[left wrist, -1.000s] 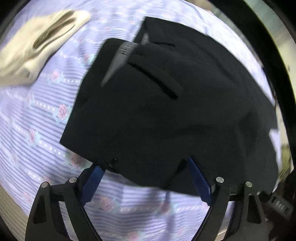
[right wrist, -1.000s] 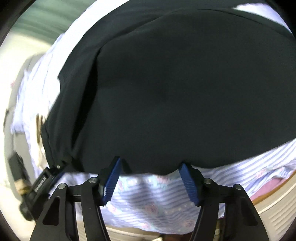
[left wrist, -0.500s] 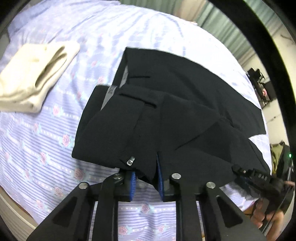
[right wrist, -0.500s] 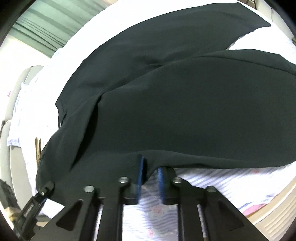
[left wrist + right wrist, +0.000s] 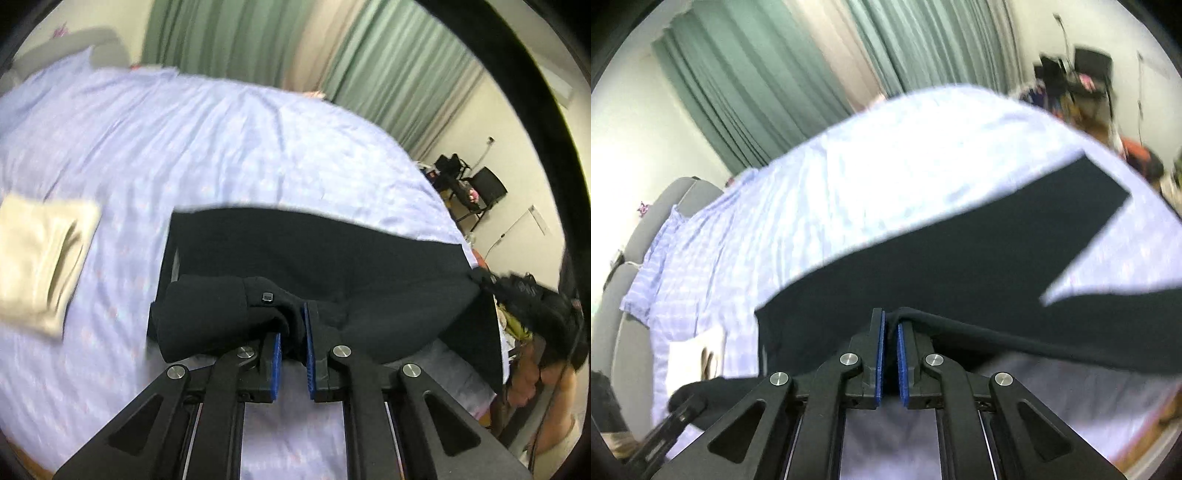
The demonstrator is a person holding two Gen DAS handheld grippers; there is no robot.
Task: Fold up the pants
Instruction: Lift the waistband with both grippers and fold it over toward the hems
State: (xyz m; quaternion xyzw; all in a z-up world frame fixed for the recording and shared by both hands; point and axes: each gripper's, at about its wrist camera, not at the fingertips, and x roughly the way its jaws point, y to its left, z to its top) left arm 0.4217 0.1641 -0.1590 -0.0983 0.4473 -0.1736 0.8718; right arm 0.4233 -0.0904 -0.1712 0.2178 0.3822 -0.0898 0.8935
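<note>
Black pants (image 5: 314, 254) lie on a lilac floral bedsheet (image 5: 184, 140). My left gripper (image 5: 293, 332) is shut on the waistband end near a small metal button (image 5: 266, 296) and holds that near edge lifted above the bed. My right gripper (image 5: 889, 332) is shut on the near edge of a pant leg (image 5: 979, 258), also lifted. The far layer of the pants stays flat on the sheet, with the two leg ends spread apart at the right in the right wrist view. The other gripper shows at the right edge of the left wrist view (image 5: 517, 288).
A folded cream garment (image 5: 37, 258) lies on the sheet left of the pants; it also shows in the right wrist view (image 5: 694, 354). Green curtains (image 5: 258, 40) hang behind the bed. A black chair (image 5: 487, 184) stands at the far right. A grey headboard (image 5: 613, 280) is at the left.
Both grippers closed on the near edge of the pants and then lifted it; the cameras tilted up, so the room and curtains came into view.
</note>
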